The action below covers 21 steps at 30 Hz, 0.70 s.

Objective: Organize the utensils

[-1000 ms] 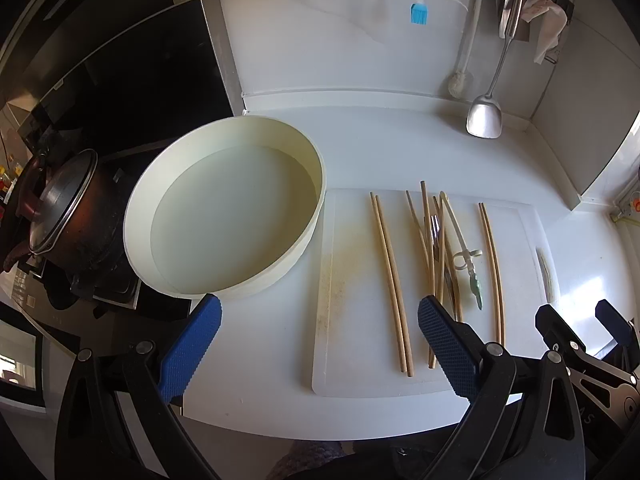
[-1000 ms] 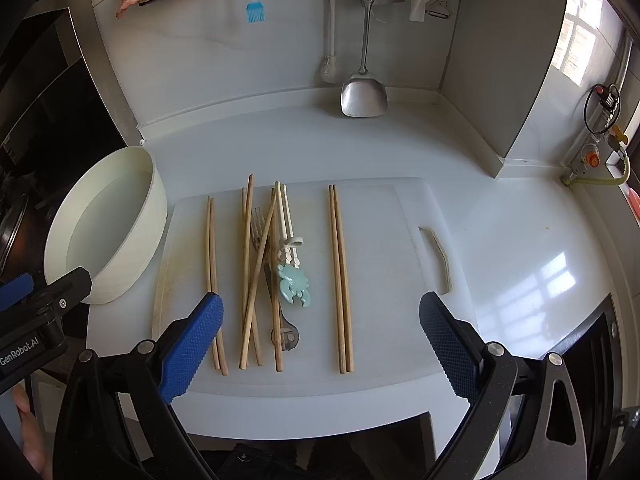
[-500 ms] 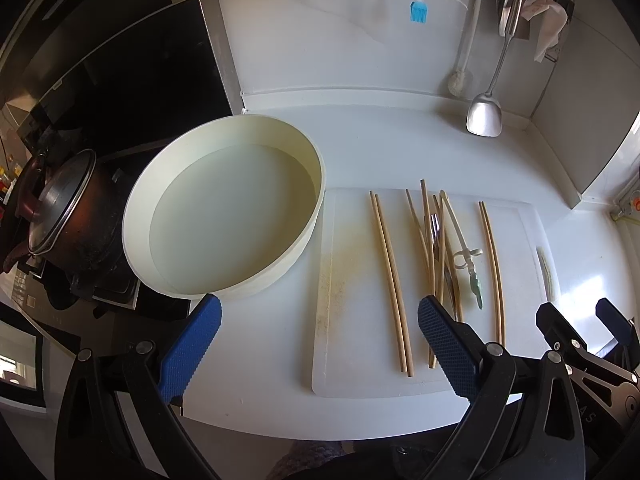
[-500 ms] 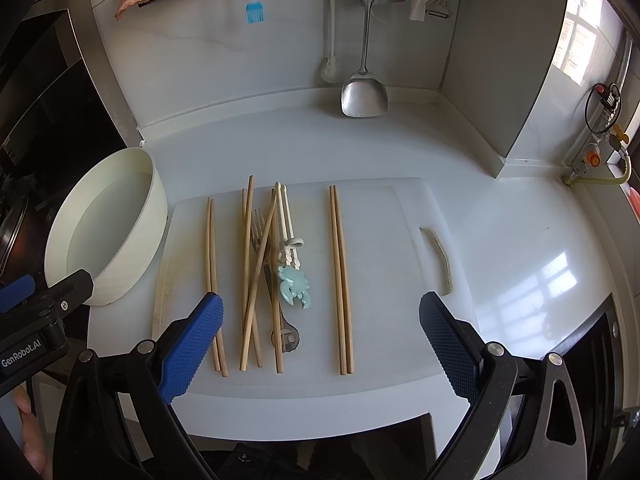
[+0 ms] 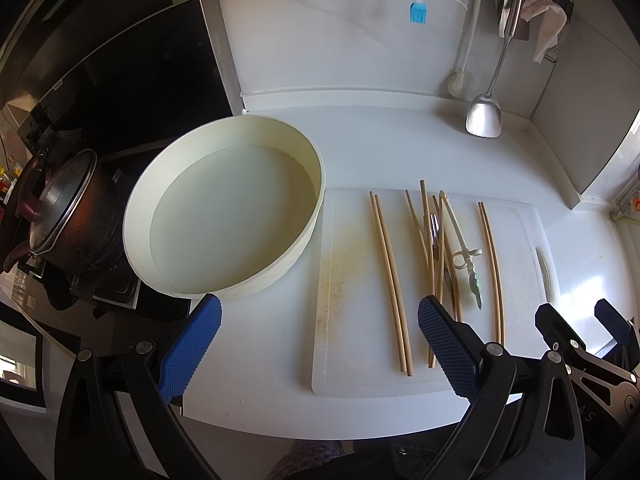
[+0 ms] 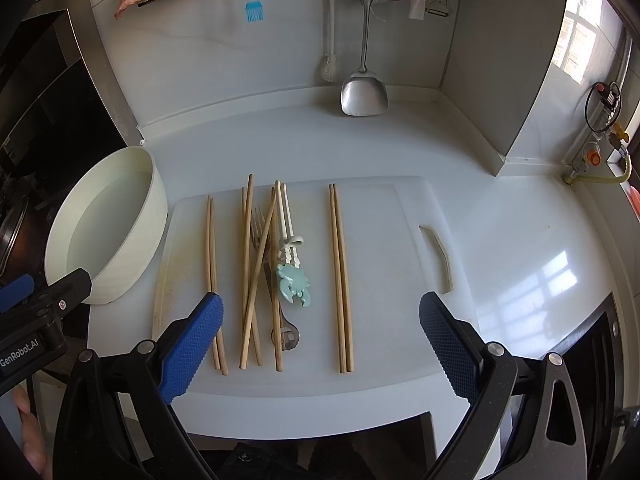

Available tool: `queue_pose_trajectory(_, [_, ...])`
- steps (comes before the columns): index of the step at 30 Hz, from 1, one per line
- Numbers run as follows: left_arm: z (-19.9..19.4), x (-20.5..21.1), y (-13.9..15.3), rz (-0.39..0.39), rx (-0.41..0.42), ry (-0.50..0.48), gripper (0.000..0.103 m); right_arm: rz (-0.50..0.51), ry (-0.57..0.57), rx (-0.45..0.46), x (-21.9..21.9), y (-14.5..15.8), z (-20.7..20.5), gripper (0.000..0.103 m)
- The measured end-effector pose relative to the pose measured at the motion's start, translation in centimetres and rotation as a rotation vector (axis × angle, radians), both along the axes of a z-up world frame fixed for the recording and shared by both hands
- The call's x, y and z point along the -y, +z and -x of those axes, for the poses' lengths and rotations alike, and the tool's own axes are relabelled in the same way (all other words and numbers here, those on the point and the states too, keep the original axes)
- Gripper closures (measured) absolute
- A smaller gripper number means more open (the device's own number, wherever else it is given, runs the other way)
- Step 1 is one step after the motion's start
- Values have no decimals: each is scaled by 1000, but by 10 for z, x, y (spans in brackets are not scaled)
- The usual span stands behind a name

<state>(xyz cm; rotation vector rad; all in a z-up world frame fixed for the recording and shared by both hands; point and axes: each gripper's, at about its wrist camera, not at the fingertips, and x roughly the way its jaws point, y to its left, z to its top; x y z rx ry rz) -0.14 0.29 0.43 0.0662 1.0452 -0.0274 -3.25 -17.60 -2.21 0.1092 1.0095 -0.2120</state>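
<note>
A white cutting board point(image 6: 380, 248) point(image 5: 352, 280) lies on the counter with several wooden chopsticks on it: a left pair point(image 6: 212, 264), a crossed middle bunch point(image 6: 256, 268) and a right pair point(image 6: 340, 272). A metal fork point(image 6: 276, 296) lies under the bunch. White training chopsticks with a teal crab point(image 6: 294, 280) lie beside it. A round cream basin point(image 5: 224, 208) point(image 6: 108, 228) stands left of the board. My left gripper point(image 5: 320, 340) is open, above the counter's front edge by the basin. My right gripper point(image 6: 320, 332) is open over the board's near end.
A dark pot point(image 5: 68, 216) sits on the stove at the left. A steel spatula point(image 6: 364, 92), a blue silicone brush point(image 6: 254, 10), a white brush and cloths hang on the back wall. A wall corner juts out at the right point(image 6: 520, 120).
</note>
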Motion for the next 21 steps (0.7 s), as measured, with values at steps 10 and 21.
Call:
queue_pose_trajectory(10, [0, 0, 0, 0, 2, 1, 6, -1, 0, 0, 1, 0, 0, 9])
queue_pose_trajectory(21, [0, 2, 0, 0, 2, 0, 6, -1, 1, 1, 1, 0, 0, 9])
